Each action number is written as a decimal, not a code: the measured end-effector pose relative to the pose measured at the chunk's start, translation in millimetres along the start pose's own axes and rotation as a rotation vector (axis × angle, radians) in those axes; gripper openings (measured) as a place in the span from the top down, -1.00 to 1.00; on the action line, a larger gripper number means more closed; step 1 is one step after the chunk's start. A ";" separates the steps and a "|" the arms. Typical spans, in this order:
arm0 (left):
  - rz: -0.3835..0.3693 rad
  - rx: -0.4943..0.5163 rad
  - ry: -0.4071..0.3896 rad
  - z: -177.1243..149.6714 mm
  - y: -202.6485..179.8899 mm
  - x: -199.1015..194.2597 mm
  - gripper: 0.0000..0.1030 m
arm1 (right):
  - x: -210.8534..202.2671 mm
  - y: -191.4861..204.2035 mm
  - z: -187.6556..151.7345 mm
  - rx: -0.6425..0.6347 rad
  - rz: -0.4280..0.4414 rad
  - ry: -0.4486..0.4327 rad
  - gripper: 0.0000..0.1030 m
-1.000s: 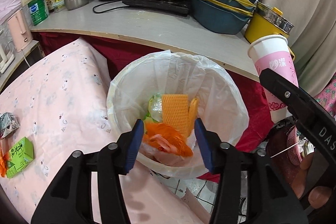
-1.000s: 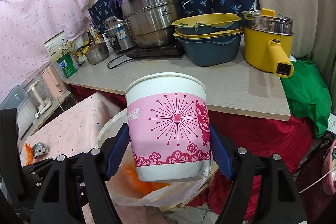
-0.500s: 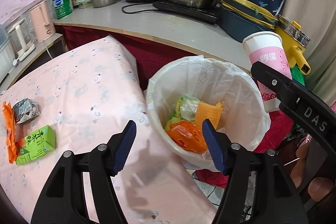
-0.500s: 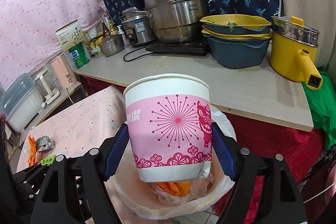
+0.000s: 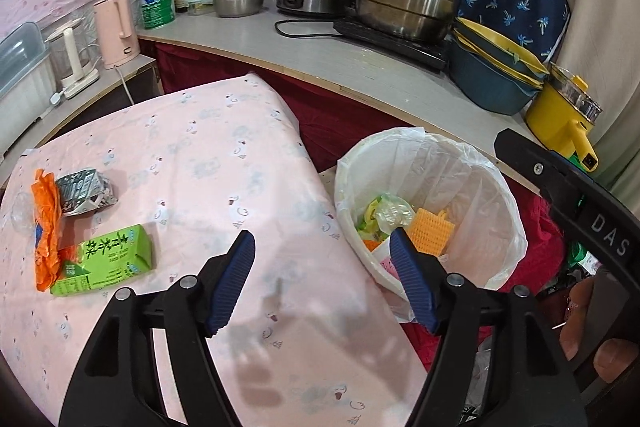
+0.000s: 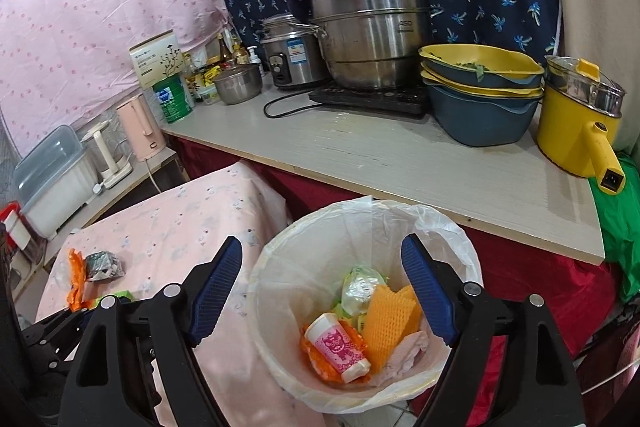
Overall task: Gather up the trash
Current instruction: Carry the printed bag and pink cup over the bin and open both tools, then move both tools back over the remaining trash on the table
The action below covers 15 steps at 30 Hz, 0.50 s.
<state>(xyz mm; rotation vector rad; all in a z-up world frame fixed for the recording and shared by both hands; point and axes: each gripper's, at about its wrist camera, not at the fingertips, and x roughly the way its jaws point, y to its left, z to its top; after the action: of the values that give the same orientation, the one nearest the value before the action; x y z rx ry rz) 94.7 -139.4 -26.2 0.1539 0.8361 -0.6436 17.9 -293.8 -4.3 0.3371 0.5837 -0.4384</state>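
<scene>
Two views cover your hands. From your left wrist, your left gripper (image 5: 320, 275) hangs with its jaws spread and nothing between them; they have just been opening. It hovers above the edge of the pink tablecloth (image 5: 208, 155), with its right finger crossing in front of the trash bin (image 5: 496, 195). That bin is lined with a white bag and sits just beside the table, below the grey counter (image 5: 360, 67). Inside it you can see an orange foam net (image 5: 434, 235) and a crumpled clear-and-green wrapper (image 5: 386, 213). Three pieces remain on the cloth at the left: a green drink carton (image 5: 106, 259), an orange wrapper (image 5: 46, 227) touching it, and a crushed silver carton (image 5: 84, 189) beside the wrapper. Your right gripper's black arm crosses the right edge of this view. From your right wrist, your right gripper (image 6: 322, 293) is likewise spread and empty, its jaws having just been opening, and it is poised over the mouth of the trash bin (image 6: 280, 259). A pink paper cup (image 6: 340, 341) lies on its side at the bottom of the bin, resting on orange scraps beside the orange foam net (image 6: 386, 325), well clear of both pads. At the far left, the orange wrapper (image 6: 76, 285) and silver carton (image 6: 102, 265) lie on the pink tablecloth (image 6: 192, 227).
</scene>
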 end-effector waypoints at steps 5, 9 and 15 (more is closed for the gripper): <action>0.020 -0.022 -0.022 -3.7 19.0 -13.9 -0.29 | -8.4 25.8 -2.5 -0.044 0.027 -0.001 -0.53; 0.054 -0.042 -0.034 -8.8 38.5 -25.5 -0.29 | -12.8 46.6 -5.2 -0.068 0.055 0.002 -0.53; 0.117 -0.097 -0.042 -18.4 77.6 -41.1 -0.29 | -15.1 83.2 -11.5 -0.114 0.104 0.016 -0.53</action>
<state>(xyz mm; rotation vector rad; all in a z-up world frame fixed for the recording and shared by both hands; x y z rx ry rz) 108.1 -51.0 -17.6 0.1005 0.8101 -0.4937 41.8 -213.3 10.7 0.2603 0.6015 -0.3017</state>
